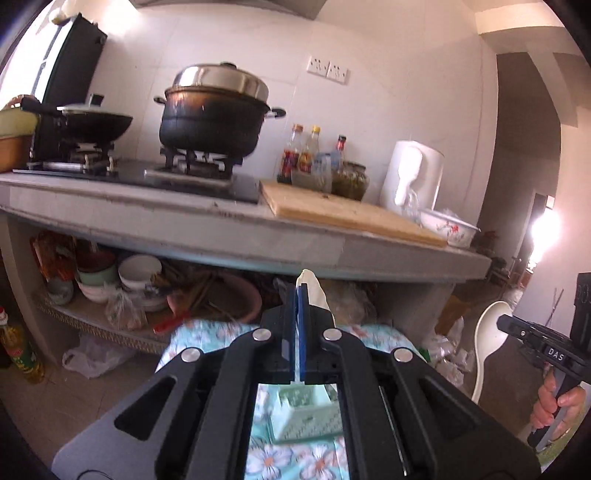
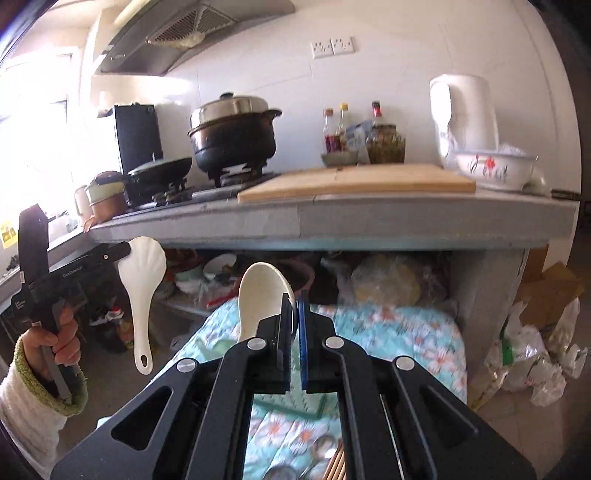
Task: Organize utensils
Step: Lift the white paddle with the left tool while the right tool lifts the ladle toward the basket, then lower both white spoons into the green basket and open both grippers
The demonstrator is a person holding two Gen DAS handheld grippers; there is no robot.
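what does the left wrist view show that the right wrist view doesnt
Only the left wrist view shows the oil bottle on the floor and the pale green basket below the left gripper.

Only the right wrist view shows the range hood, the cardboard box, and the whole white rice paddle hanging from the left gripper's jaws.

Both show the black pot, the cutting board, the white kettle, the floral bowl and the floral cloth. Each gripper is shut on a utensil; the right gripper holds a cream spoon.
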